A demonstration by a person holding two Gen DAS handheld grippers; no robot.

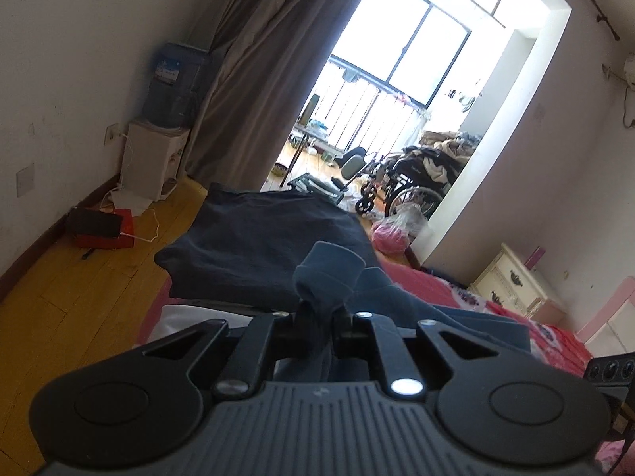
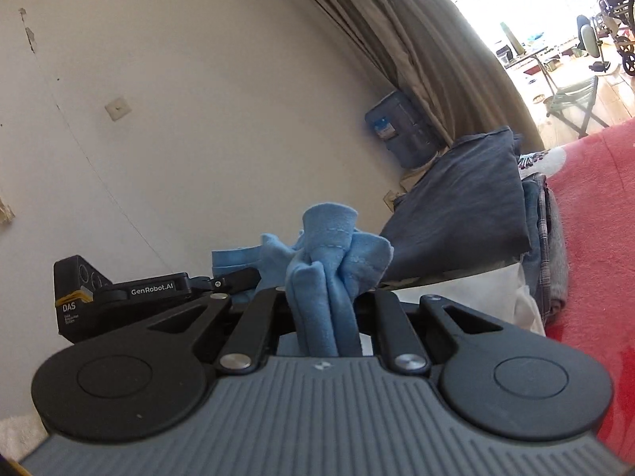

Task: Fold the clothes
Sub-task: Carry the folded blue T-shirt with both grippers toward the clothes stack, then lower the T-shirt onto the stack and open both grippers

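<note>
Both tongs, left (image 1: pixel 317 319) and right (image 2: pixel 323 297), clench my blue garment (image 2: pixel 329 246), mid-fold I judge; folded pile (image 1: pixel 262 246) ahead on bed (image 1: pixel 516 309) looks done.

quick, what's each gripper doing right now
left gripper: blue garment bunched between its fingers, unclear whether the pads still press.
right gripper: shut on the blue garment's bunched edge.

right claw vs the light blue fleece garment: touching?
Touching. The right wrist view shows the right claw shut on the bunched light blue fleece garment, with the fabric pinched between its fingers and fanning out above them.
</note>
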